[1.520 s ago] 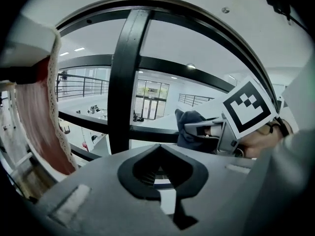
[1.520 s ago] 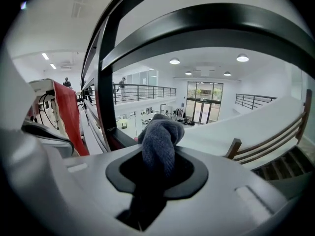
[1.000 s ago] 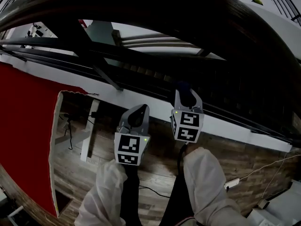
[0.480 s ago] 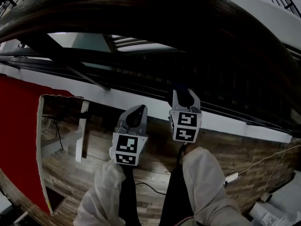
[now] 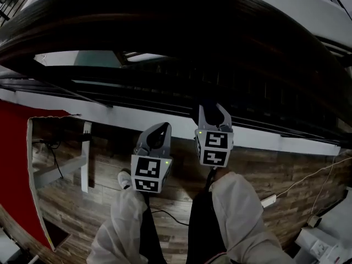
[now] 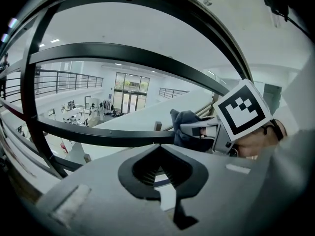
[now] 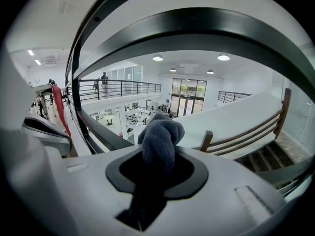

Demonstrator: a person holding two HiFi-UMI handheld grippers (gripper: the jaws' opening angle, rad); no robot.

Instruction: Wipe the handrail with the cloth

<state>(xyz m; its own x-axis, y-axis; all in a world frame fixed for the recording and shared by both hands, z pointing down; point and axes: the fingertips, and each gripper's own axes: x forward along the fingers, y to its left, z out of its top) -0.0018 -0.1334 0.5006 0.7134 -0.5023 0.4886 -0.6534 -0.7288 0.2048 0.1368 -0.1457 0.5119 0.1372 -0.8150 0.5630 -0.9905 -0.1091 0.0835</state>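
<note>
Approach step, wiping not yet started. Right gripper [image 5: 212, 110] clamps a bunched dark-blue knit cloth [image 7: 160, 140] below the broad dark curved wooden handrail [image 5: 165, 21], apparently not touching it. Left gripper [image 5: 158, 133] is closed and empty. Next: raise cloth onto rail.

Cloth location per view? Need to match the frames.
Head view: cloth is a dark lump at the tip of the right gripper, just right of centre, under the railing.
Left gripper view: right of centre, held in the right gripper's jaws.
Right gripper view: dead centre, bulging up between the jaws.
Shared landmark: the dark railing arcs across the top of all three.
</note>
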